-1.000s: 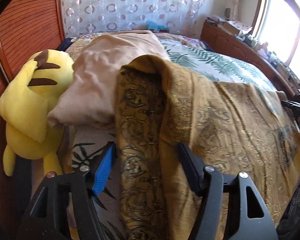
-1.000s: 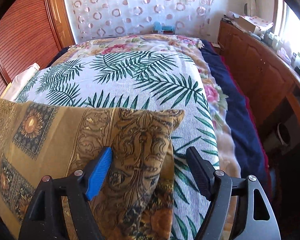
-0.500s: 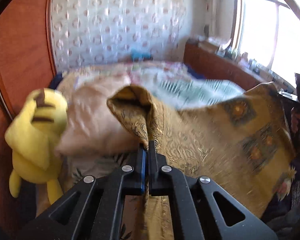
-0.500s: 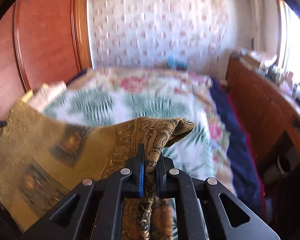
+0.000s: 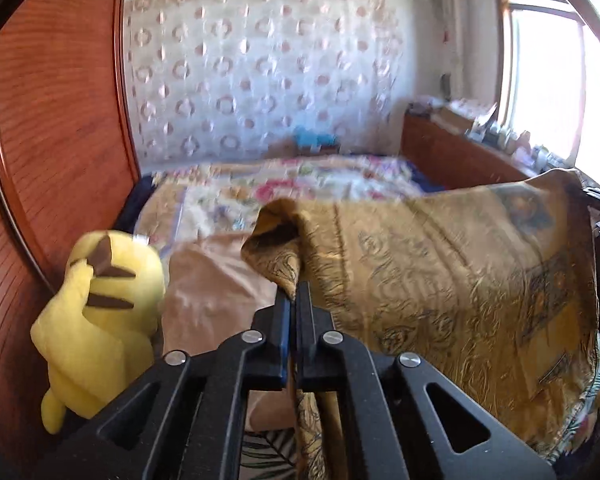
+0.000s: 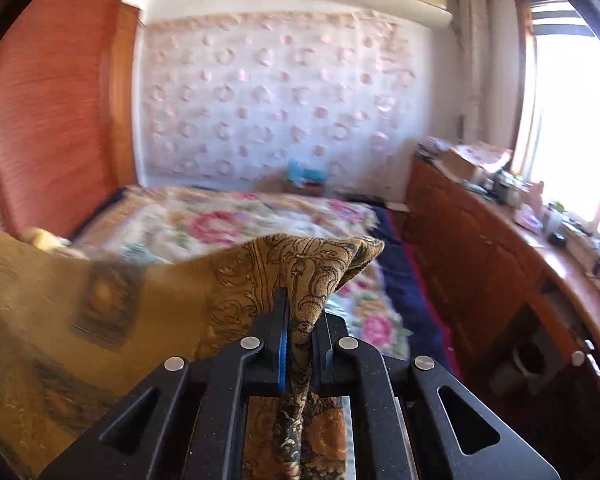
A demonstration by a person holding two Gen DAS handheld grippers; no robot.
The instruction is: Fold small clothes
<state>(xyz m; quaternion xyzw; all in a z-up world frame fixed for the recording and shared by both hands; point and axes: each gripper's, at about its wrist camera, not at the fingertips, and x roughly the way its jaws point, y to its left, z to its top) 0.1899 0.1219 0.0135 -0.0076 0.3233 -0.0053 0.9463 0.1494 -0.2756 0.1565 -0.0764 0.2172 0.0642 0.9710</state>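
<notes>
A gold patterned cloth (image 5: 452, 280) hangs stretched in the air above the bed. My left gripper (image 5: 293, 298) is shut on its left corner, which bunches above the jaws. In the right wrist view the same cloth (image 6: 100, 312) spreads to the left, and my right gripper (image 6: 296, 304) is shut on its right corner, which pokes up as a folded point. The cloth's lower part hangs below both grippers, out of sight.
A yellow plush toy (image 5: 100, 320) leans on the wooden headboard (image 5: 52, 160) at left, beside a beige pillow (image 5: 212, 288). The floral bedspread (image 6: 228, 224) lies below. A wooden sideboard (image 6: 500, 240) with clutter runs under the window at right.
Both grippers closed on the cloth's corners and lifted it off the bed. The cloth now hangs stretched between them, higher than before.
</notes>
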